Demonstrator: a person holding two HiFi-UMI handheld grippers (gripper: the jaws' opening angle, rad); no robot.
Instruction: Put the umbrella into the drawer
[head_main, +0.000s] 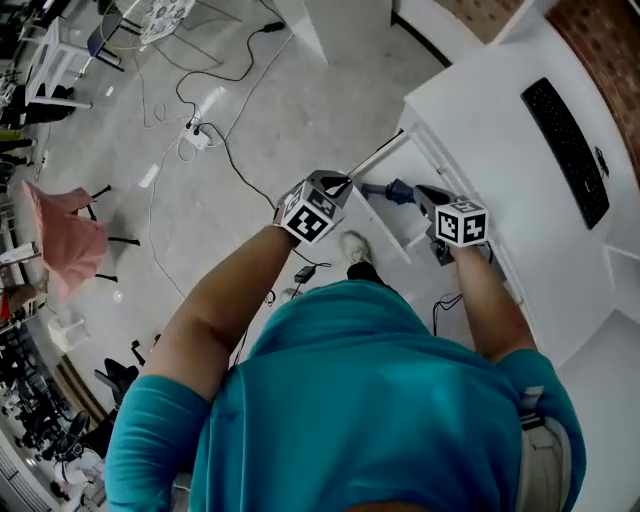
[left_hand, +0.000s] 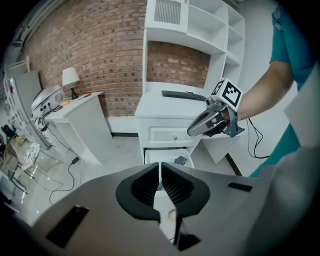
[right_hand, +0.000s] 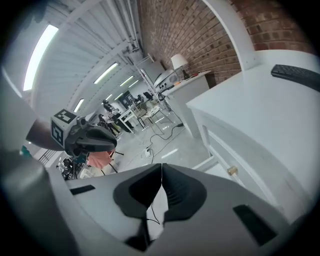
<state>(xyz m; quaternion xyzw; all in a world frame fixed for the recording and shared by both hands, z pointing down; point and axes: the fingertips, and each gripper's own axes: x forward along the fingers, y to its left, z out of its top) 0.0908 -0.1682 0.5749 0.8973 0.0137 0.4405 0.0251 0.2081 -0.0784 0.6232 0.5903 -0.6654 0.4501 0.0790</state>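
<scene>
The blue-grey folded umbrella (head_main: 394, 190) lies inside the open lower drawer (head_main: 386, 236) of the white desk. In the left gripper view the umbrella (left_hand: 180, 161) shows at the drawer's (left_hand: 162, 156) right side. My left gripper (head_main: 340, 186) hangs above the drawer's left side, its jaws shut with nothing between them (left_hand: 160, 186). My right gripper (head_main: 424, 196) hovers above the drawer's right edge, next to the desk front. Its jaws are also shut and hold nothing (right_hand: 161, 194). Neither gripper touches the umbrella.
A black keyboard (head_main: 568, 150) lies on the white desk top (head_main: 480, 110). The upper drawer with a small knob (left_hand: 175, 136) is closed. A side table with a lamp (left_hand: 70, 77) stands left of the desk. Cables and a power strip (head_main: 198, 135) lie on the floor; a pink cloth (head_main: 65, 240) hangs on a stand.
</scene>
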